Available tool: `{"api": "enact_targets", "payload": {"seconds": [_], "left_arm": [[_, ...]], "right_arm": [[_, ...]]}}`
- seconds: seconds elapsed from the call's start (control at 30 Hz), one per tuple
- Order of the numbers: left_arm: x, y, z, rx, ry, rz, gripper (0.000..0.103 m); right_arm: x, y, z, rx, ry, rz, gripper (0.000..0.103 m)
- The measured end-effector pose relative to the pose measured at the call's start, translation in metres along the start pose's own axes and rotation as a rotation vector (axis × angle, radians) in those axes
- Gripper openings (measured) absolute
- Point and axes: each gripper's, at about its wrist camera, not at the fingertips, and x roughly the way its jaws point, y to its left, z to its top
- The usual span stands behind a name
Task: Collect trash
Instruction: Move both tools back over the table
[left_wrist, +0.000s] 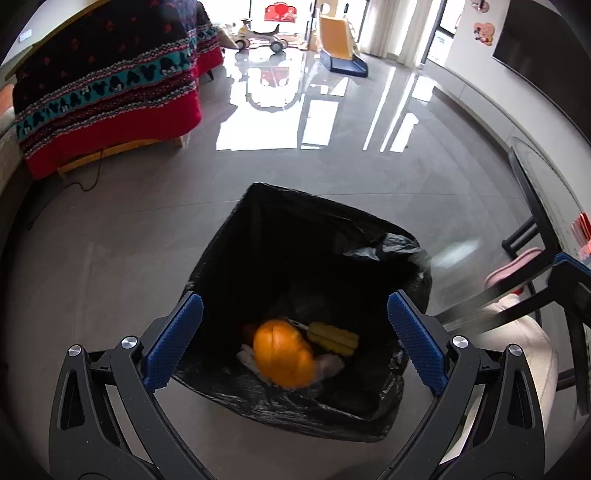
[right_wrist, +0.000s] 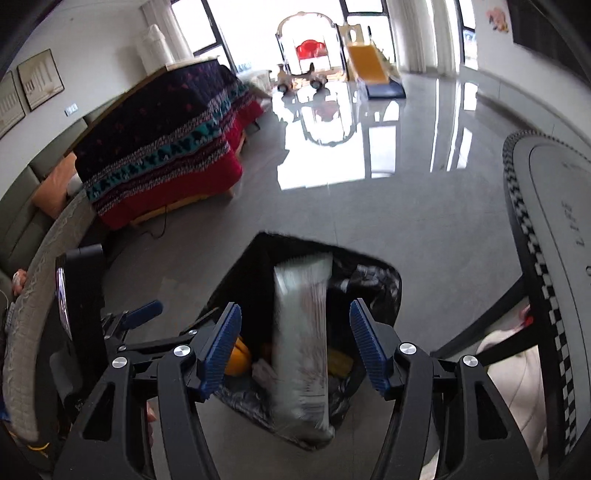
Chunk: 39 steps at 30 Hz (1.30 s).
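Both hand-held grippers, left (left_wrist: 295, 341) and right (right_wrist: 295, 345), spread wide, empty, above the trash bag (left_wrist: 258, 236).

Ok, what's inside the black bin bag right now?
In the black bin bag: an orange pumpkin-like piece, yellow corn, pale crumpled scraps. A blurred wrapper covers part; anything underneath is hidden.

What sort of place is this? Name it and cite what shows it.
Most likely a home living room with a children's play corner: a yellow toy slide, a ride-on toy, a blanket-draped sofa or table, and glossy tile floor.
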Motion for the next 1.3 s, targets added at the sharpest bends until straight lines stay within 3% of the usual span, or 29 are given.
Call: {"api": "enact_targets", "payload": {"seconds": [0.37,0.6,0.83,1.1,1.3], "left_arm": [[0.003,-0.013,0.004,0.053,0.027,0.001,0.097],[-0.006,-0.045,0.010,0.096,0.018,-0.072,0.097],[-0.009,-0.102,0.017,0.206,0.017,-0.109,0.097],[-0.014,-0.189,0.032,0.348,-0.001,-0.211,0.097],[-0.020,-0.253,0.039,0.429,-0.014,-0.295,0.097]], "right_arm": [[-0.011,-0.026,-0.001,0.068,-0.003,0.038,0.063],[-0.037,-0.066,-0.002,0.145,-0.055,-0.012,0.063],[-0.057,-0.116,-0.008,0.225,-0.063,-0.070,0.064],[-0.086,-0.179,-0.012,0.345,-0.110,-0.140,0.064],[-0.119,-0.237,-0.026,0.454,-0.166,-0.242,0.064]]}}
